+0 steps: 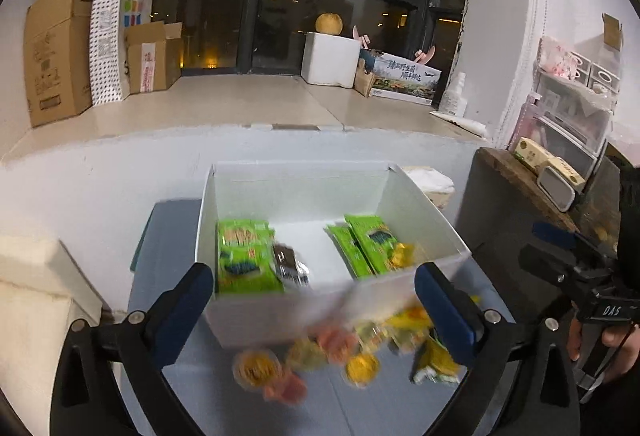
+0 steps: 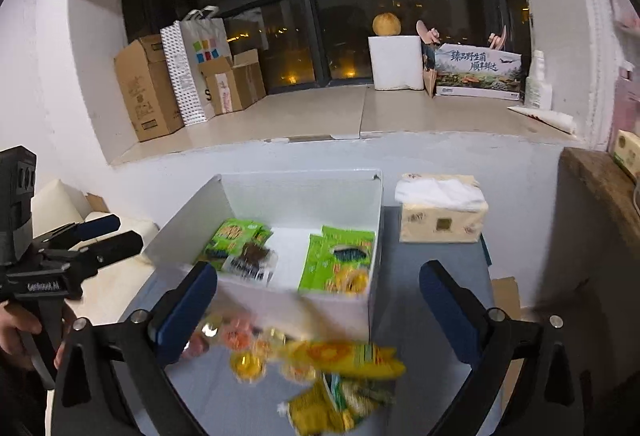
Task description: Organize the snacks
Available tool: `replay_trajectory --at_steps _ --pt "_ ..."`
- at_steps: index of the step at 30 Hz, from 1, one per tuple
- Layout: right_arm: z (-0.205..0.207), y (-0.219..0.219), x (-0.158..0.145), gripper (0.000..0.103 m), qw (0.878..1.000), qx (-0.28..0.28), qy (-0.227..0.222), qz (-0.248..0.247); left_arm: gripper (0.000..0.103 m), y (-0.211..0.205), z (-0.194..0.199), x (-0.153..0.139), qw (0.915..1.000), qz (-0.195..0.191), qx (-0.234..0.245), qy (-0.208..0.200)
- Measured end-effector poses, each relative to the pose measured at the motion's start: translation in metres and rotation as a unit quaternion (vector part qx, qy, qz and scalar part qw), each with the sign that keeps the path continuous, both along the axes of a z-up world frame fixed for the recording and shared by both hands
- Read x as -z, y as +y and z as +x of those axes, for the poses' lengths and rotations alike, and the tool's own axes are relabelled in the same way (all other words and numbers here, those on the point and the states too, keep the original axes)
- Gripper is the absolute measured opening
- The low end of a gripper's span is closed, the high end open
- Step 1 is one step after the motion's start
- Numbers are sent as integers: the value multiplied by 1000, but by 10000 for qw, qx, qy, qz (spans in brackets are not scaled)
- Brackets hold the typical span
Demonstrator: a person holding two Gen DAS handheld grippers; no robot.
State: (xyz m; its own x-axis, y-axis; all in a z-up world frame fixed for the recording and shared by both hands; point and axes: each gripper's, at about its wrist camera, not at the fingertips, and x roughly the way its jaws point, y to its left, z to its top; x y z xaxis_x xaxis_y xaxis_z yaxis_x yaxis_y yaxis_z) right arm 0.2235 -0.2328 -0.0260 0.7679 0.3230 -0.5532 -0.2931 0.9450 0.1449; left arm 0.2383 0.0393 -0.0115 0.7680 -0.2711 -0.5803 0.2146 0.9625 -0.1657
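Observation:
A white open box (image 1: 424, 204) (image 2: 192, 220) stands on a grey table and holds green snack packets (image 1: 244, 256) (image 2: 340, 260) and a dark packet (image 1: 290, 264) (image 2: 252, 260). Loose jelly cups (image 1: 256, 370) (image 2: 246, 364) and yellow-green packets (image 1: 436, 360) (image 2: 344, 356) lie blurred in front of the box. My left gripper (image 1: 314, 312) is open and empty above the loose snacks, near the box's front wall. My right gripper (image 2: 318, 312) is open and empty above the yellow packets. Each gripper also shows from the side in the other's view, the right one (image 1: 560, 248) and the left one (image 2: 104, 236).
A tissue pack (image 2: 440, 212) (image 1: 430, 182) stands to the right of the box. A wooden shelf (image 2: 600, 180) with small boxes is at the right. A cream cushion (image 1: 36, 300) is at the left. Cardboard boxes (image 2: 148, 88) and a bag stand on the window sill behind.

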Motion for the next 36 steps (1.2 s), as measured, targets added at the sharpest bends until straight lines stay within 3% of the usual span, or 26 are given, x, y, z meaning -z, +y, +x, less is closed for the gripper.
replay_trajectory --at_steps 4,9,12,19,30,31,32,33,36 --pt "-35 -10 21 103 9999 -26 116 -44 103 -1 -40 13 9999 -51 -100 112" --pt "-42 -11 61 103 9967 6 464 -673 103 -5 -88 34 9996 -27 -123 265" --pt "-40 -6 75 103 9926 -30 339 -1162 103 -4 -108 47 9990 -97 -110 419" --pt "8 11 95 103 9764 -438 258 -2099 103 0 -130 62 9978 -237 -63 619" --pt "58 23 138 102 9552 -1087 777 -2641 103 -7 -137 57 9983 -55 114 571" --pt "60 22 141 101 9564 -1175 832 -2541 103 -8 -137 57 9983 -40 108 566" --pt "62 21 144 89 9564 -1248 917 -2477 103 -8 -137 58 9983 -34 100 570" --pt "64 21 148 70 9551 -1303 1032 -2452 103 -8 -137 59 9982 -37 108 582" --pt "64 19 150 59 9558 -1446 1077 -2321 103 -10 -138 61 9979 -16 108 641"
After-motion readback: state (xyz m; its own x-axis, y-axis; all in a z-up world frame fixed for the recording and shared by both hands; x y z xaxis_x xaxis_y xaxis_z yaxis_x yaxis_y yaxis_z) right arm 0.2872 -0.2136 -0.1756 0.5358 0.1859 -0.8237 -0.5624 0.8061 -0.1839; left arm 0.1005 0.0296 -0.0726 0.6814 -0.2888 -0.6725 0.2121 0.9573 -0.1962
